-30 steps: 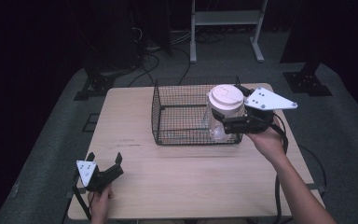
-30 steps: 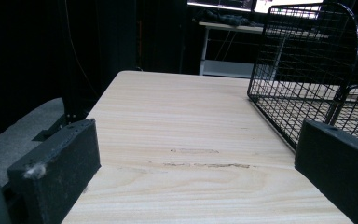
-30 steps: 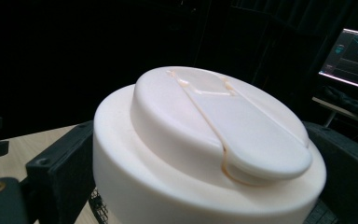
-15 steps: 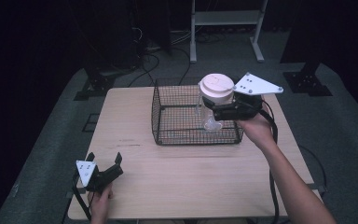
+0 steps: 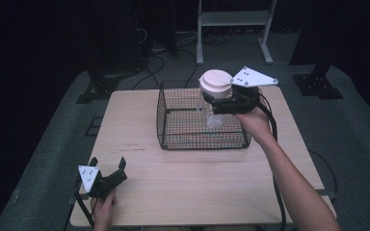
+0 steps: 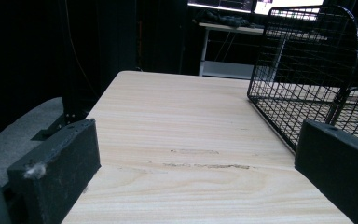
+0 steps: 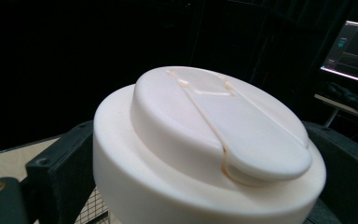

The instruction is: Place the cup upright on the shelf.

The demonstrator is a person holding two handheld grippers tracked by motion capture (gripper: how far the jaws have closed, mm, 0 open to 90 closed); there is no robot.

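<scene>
Jar: clear body, broad cream-white lid (image 5: 216, 83) with a raised flip tab; upright, held above the wire basket (image 5: 173, 126)
Right gripper (image 5: 218, 103): jaws pinching the jar just under the lid, one at each side
Left gripper (image 5: 111, 168): jaws spread wide, nothing between them; resting at the table's near left corner
Table (image 5: 192, 178): pale wood, faint scuff marks near the basket
Room: dark; grey floor, cables, a white frame behind
</scene>
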